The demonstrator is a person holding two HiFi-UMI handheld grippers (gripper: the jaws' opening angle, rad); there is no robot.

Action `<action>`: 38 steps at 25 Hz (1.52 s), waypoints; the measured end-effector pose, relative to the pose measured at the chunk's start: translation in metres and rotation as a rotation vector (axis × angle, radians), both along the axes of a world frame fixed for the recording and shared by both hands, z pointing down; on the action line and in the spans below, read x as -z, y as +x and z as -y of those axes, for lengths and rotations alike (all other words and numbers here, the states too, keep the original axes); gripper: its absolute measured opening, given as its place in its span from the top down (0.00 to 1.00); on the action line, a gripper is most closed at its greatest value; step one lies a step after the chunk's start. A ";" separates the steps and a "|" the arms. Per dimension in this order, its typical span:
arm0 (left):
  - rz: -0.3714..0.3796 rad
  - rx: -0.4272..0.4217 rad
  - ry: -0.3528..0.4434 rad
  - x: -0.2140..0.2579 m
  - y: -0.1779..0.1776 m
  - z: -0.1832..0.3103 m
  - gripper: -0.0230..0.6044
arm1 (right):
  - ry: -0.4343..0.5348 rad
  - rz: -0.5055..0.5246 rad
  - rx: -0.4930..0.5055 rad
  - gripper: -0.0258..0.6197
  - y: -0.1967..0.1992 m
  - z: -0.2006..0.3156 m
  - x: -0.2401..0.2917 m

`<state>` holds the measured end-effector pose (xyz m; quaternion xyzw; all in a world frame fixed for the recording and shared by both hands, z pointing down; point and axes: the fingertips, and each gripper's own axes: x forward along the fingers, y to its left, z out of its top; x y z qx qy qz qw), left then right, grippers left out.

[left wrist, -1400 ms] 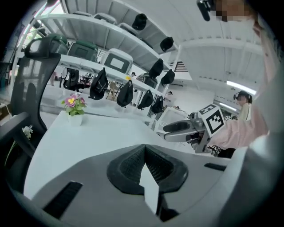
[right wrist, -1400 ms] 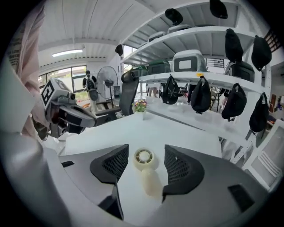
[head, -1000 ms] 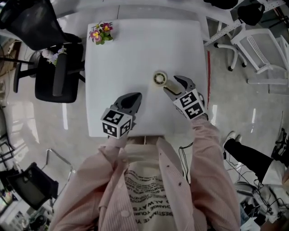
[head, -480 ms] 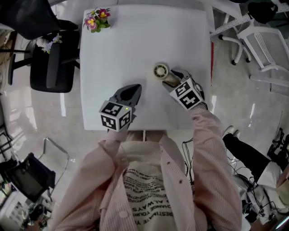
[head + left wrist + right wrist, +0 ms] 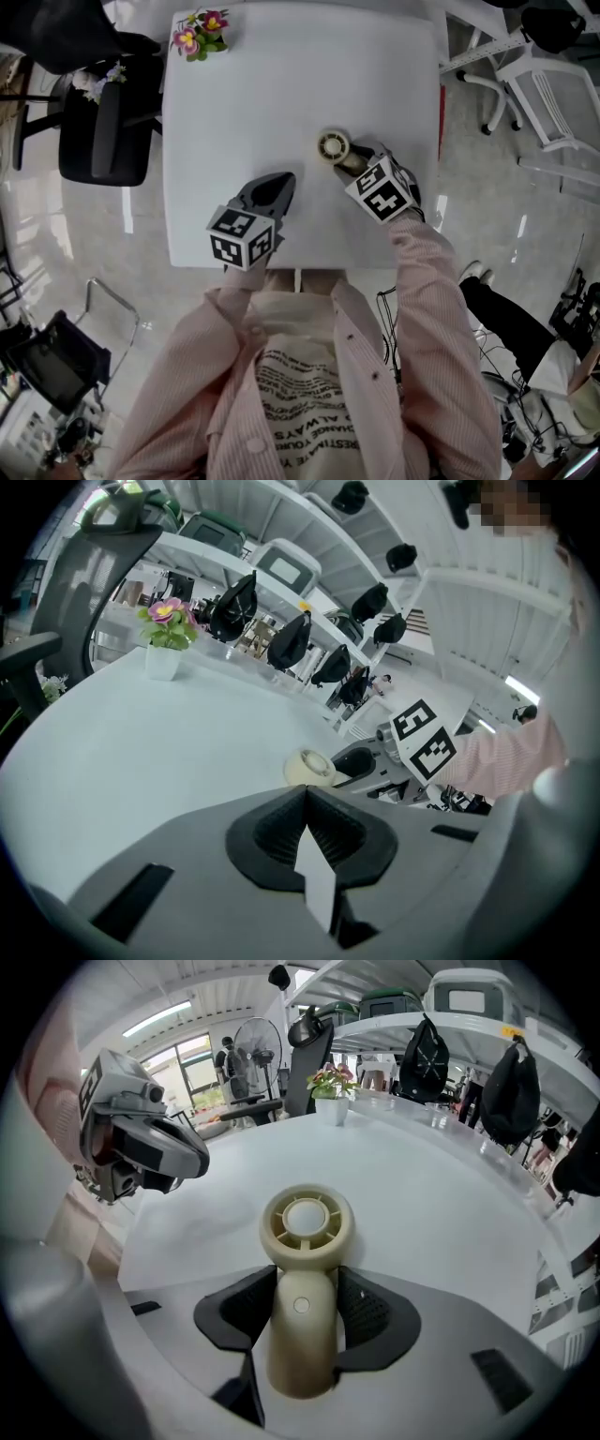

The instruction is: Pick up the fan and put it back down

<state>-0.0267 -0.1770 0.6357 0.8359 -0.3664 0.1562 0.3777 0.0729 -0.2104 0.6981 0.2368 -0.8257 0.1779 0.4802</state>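
A cream hand-held fan (image 5: 333,146) lies flat on the white table (image 5: 244,112), round head away from me, handle toward me. My right gripper (image 5: 361,161) has come down over the handle. In the right gripper view its jaws have just been closing, and both dark pads now touch the sides of the fan (image 5: 306,1222) handle, so the right gripper (image 5: 305,1307) is shut on it. My left gripper (image 5: 277,185) rests lower left of the fan, shut with nothing in it. In the left gripper view the left gripper (image 5: 307,803) has its pads together, with the fan (image 5: 309,766) ahead.
A small pot of pink flowers (image 5: 199,36) stands at the table's far left corner. A black office chair (image 5: 94,122) sits left of the table and a white chair (image 5: 553,103) to the right. The table's near edge is just under both grippers.
My right gripper has moved in over the fan's handle and its jaws have narrowed onto it. The left gripper has barely shifted. The fan has not moved.
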 end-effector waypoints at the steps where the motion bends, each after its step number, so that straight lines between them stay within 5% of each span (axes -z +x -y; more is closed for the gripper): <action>1: 0.001 0.003 0.000 0.000 0.000 0.001 0.96 | -0.001 -0.003 0.003 0.66 0.000 -0.001 0.000; 13: -0.002 0.041 0.021 0.006 -0.004 0.005 0.96 | 0.033 -0.028 -0.059 0.67 -0.001 -0.002 0.001; 25: -0.022 0.043 0.041 0.017 -0.007 -0.002 0.96 | 0.030 0.163 -0.314 0.67 -0.007 -0.005 0.020; 38: 0.008 0.042 0.183 0.066 -0.011 -0.008 0.96 | 0.102 0.427 -0.505 0.67 -0.005 -0.009 0.100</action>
